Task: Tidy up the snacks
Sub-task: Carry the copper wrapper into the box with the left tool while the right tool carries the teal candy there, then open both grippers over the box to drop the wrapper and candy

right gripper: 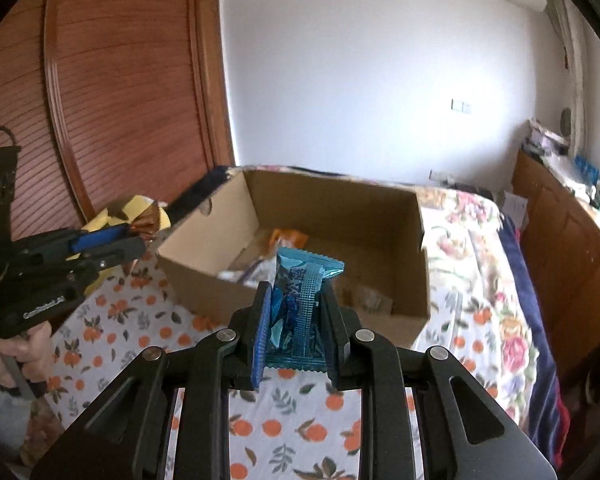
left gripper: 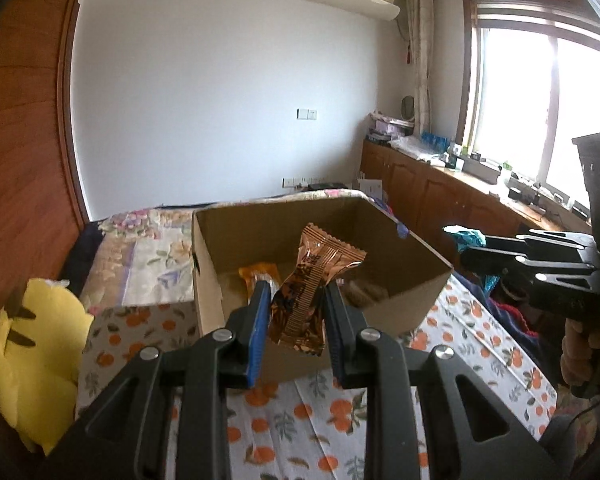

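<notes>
With our left claw (left gripper: 296, 312) closed on the brown snack packet (left gripper: 312, 288) and our right claw (right gripper: 296, 320) closed on the blue snack packet (right gripper: 298, 308), both just before the cardboard box (left gripper: 400, 248), we should release above its floor, where blurred snacks are hard to identify.

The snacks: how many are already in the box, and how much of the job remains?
Done: the box already holds an orange packet and some others, too blurred to count. In hand: the left gripper is shut on a brown packet and the right gripper on a blue packet, both held short of the box. Left: dropping these two in. No other loose snacks show on the cloth.
</notes>
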Demonstrator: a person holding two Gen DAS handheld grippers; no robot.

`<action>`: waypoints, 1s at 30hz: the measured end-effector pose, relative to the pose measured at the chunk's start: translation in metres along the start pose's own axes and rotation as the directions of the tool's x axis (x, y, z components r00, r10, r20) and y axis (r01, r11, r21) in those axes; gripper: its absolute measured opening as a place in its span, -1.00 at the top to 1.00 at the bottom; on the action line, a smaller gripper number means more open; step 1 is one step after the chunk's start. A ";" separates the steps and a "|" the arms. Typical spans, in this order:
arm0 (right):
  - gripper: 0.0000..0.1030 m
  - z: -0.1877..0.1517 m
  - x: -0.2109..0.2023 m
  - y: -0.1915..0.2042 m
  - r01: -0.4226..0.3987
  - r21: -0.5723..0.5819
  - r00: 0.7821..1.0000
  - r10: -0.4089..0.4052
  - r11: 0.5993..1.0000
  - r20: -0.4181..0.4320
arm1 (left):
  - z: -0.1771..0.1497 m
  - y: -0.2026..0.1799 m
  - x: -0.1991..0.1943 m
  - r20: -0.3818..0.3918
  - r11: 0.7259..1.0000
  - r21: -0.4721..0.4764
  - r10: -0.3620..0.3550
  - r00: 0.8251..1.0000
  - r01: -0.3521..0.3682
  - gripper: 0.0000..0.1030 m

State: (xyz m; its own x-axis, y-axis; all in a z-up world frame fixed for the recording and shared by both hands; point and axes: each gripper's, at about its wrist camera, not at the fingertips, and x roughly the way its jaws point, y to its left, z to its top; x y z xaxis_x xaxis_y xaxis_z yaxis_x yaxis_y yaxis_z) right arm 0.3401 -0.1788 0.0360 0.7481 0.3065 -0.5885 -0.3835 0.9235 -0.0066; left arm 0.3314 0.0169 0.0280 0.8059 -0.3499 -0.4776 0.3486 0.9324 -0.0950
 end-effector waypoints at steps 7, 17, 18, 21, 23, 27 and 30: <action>0.59 0.024 -0.001 0.000 -0.015 -0.030 0.998 0.017 0.999 0.053 | 0.032 0.002 0.019 0.033 1.000 0.002 -0.022 0.999 0.022 0.53; 0.58 0.041 0.019 -0.004 -0.011 -0.051 0.996 0.016 0.999 0.083 | 0.033 0.005 0.055 -0.001 1.000 0.000 -0.012 1.000 0.012 0.52; 0.58 0.040 0.023 -0.005 -0.010 -0.049 0.997 0.014 0.999 0.079 | 0.029 0.004 0.061 -0.015 1.000 0.004 -0.010 1.000 0.010 0.52; 0.58 0.035 0.036 -0.009 -0.010 -0.035 0.998 0.012 0.999 0.057 | 0.012 0.002 0.075 -0.060 1.000 0.012 -0.008 0.998 0.009 0.52; 0.58 0.031 0.047 -0.011 -0.009 -0.025 0.999 0.010 1.000 0.036 | 0.005 0.002 0.082 -0.080 1.000 0.007 -0.008 0.997 0.008 0.52; 0.58 0.023 0.066 -0.015 0.001 -0.012 1.000 -0.001 1.000 -0.001 | 0.001 0.003 0.091 -0.105 1.000 -0.007 -0.001 0.994 0.000 0.52; 0.58 0.017 0.083 -0.021 0.001 0.009 0.999 -0.001 1.000 -0.037 | -0.002 0.003 0.097 -0.120 1.000 -0.003 0.003 0.993 -0.003 0.52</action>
State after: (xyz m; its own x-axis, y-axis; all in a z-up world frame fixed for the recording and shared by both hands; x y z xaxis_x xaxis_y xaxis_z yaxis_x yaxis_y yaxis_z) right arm 0.4193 -0.1689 0.0008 0.7280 0.2973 -0.6178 -0.3781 0.9258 0.0000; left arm 0.4097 -0.0144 -0.0202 0.7437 -0.3339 -0.5792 0.3445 0.9338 -0.0960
